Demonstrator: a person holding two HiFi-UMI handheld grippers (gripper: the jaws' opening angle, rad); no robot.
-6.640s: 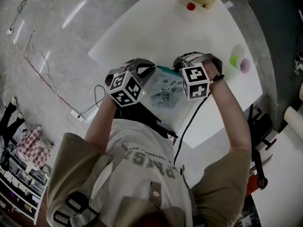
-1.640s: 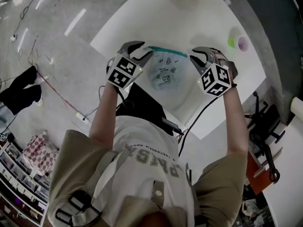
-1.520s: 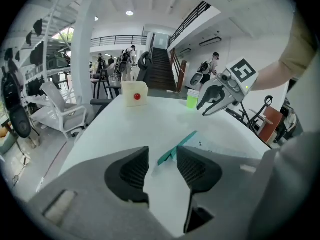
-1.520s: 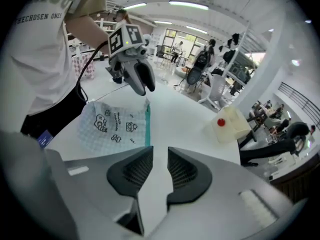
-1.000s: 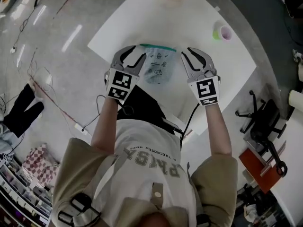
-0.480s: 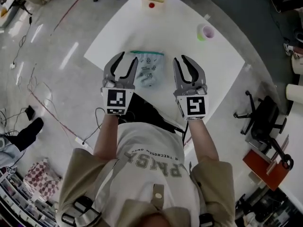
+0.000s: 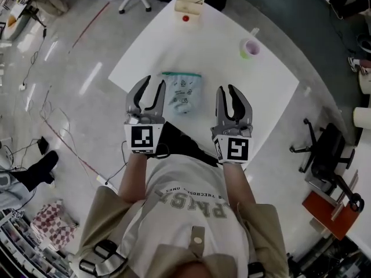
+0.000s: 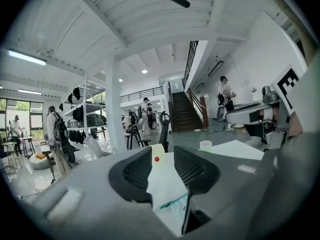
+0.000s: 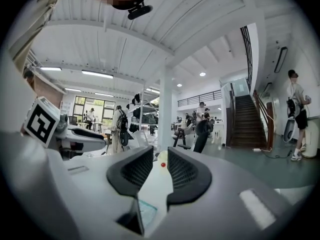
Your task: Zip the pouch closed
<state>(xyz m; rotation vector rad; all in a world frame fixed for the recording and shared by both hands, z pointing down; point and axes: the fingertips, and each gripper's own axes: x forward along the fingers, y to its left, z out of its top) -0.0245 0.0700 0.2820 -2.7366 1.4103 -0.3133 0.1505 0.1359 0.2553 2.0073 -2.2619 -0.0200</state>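
Floor cables (image 7: 55, 126): thin, trailing over the glossy floor at far left.

Left gripper (image 7: 153, 84): held in the person's left hand in front of the chest, above the near edge of the table (image 7: 232, 74), pointing away from the body and roughly level. Marker cube (image 7: 144, 139) at its near end, black-and-white square code facing up; no words on it. Jaws apart, just been narrowing, nothing between the pads; only the table seen through the gap in the left gripper view.

Shirt (image 7: 188, 198): large block letters under a smaller curved line, upside down in the head view, not fully legible.

Pouch (image 7: 182, 92): lying flat on the white table, between the two grippers and slightly farther, touched by neither. Teal zip strip along its far edge; small dark printed figures on the pale face, too small to read. Zip state not discernible.

Box (image 7: 189, 4): pale, at the far edge of the table, with a red ball (image 7: 185, 18) just in front.

Right gripper (image 7: 226, 91): in the right hand, level with the left, pointing the same way. Second marker cube (image 7: 233, 149) with a square code on top. Jaws parted by a narrower gap, nothing gripped.

Cup (image 7: 250, 48): green and pink, far right on the table; no label readable.

Office chair (image 7: 324, 149): dark, on the floor right of the table.
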